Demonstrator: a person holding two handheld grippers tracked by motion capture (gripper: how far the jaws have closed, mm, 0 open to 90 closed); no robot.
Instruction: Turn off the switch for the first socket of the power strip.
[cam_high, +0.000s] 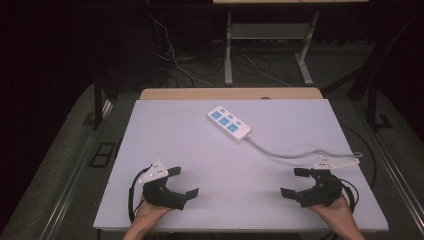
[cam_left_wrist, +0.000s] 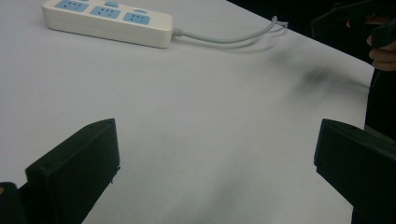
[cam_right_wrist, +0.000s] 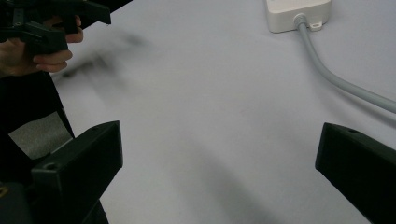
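Note:
A white power strip (cam_high: 229, 123) with blue sockets lies at the back middle of the pale table (cam_high: 200, 150); its grey cable (cam_high: 295, 154) runs toward the right edge. The strip (cam_left_wrist: 107, 21) sits at the top of the left gripper view, and its cable end (cam_right_wrist: 299, 14) at the top of the right gripper view. My left gripper (cam_high: 183, 182) rests near the front left, open, nothing between its jaws. My right gripper (cam_high: 296, 182) rests near the front right, open and empty too. Both are well short of the strip.
A wooden board edge (cam_high: 230, 93) shows behind the table. Beyond it stand a metal table frame (cam_high: 270, 50) and loose cables (cam_high: 175, 60) on the dark floor. The other hand's gripper (cam_right_wrist: 51, 23) appears far off in the right gripper view.

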